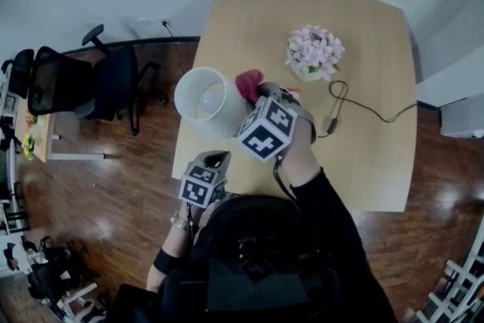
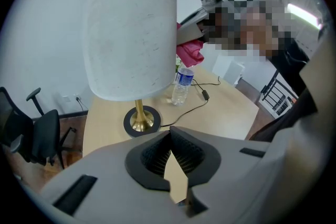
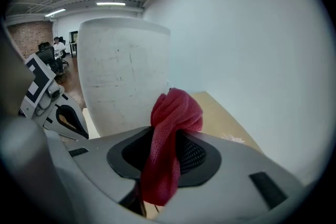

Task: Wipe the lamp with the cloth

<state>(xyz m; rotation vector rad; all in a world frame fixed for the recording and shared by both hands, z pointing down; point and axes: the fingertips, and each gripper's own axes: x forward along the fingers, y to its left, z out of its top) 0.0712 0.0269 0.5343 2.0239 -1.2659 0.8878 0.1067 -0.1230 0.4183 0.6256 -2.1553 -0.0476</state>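
Pale wooden table (image 1: 363, 87); the lamp (image 1: 203, 98) stands near its left edge.
Its tall white drum shade looks light and easily dented on a slim brass stem, so it is probably best steadied at the round base (image 2: 140, 120). The soft knitted red cloth (image 3: 170, 134), limp and bunched, is pinched in the right gripper (image 3: 169, 157) beside the shade; the left gripper (image 2: 170, 150) is clenched empty.

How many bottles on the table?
1. A clear plastic bottle stands on the table, past the base of the lamp, near the cable. The head view doesn't show it, so others may be hidden.
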